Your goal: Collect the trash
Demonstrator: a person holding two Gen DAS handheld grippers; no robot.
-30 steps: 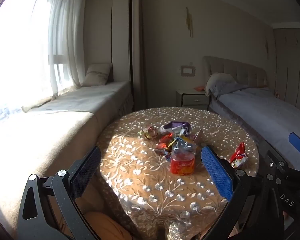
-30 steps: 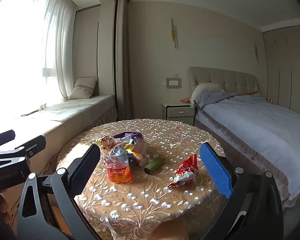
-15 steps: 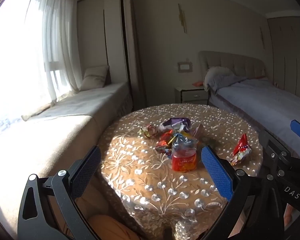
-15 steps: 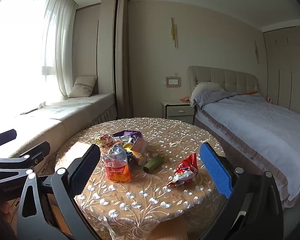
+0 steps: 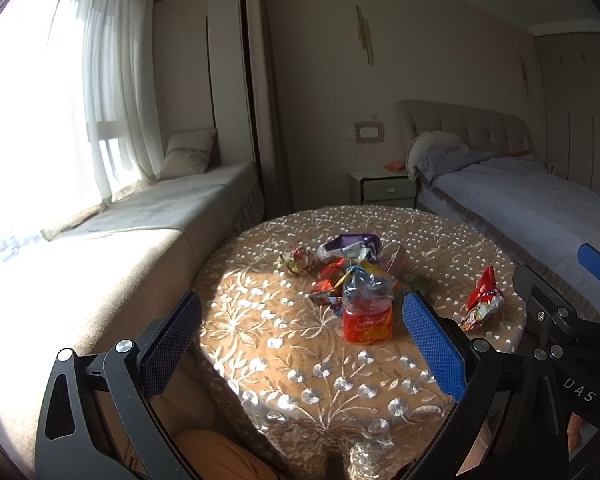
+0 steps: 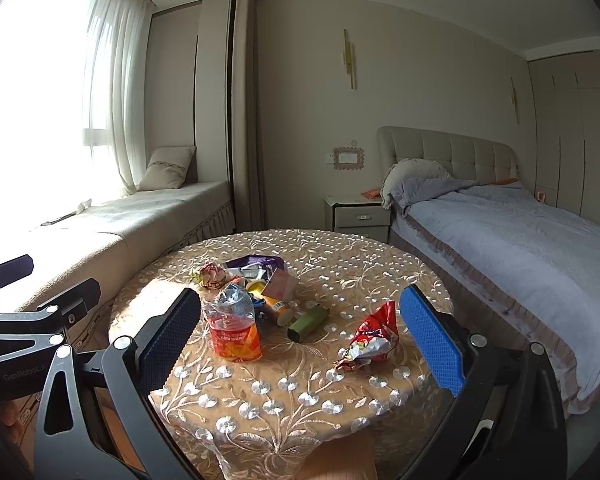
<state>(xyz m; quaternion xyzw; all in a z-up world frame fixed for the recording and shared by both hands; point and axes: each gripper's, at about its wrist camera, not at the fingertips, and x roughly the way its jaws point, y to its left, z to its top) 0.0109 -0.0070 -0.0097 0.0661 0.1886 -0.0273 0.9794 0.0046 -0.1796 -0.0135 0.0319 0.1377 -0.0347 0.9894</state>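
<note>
Both grippers, left gripper [image 5: 300,344] and right gripper [image 6: 300,340], gape empty; the crushed bottle [image 6: 233,330] looks light and crinkly, so I'd pinch its labelled middle.

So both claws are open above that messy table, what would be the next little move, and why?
Probably ease the right gripper forward and down onto the crumpled red snack wrapper. It lies alone near the round embroidered table's edge, almost between that gripper's open fingers, apart from the squashed plastic bottle with the orange label.
</note>
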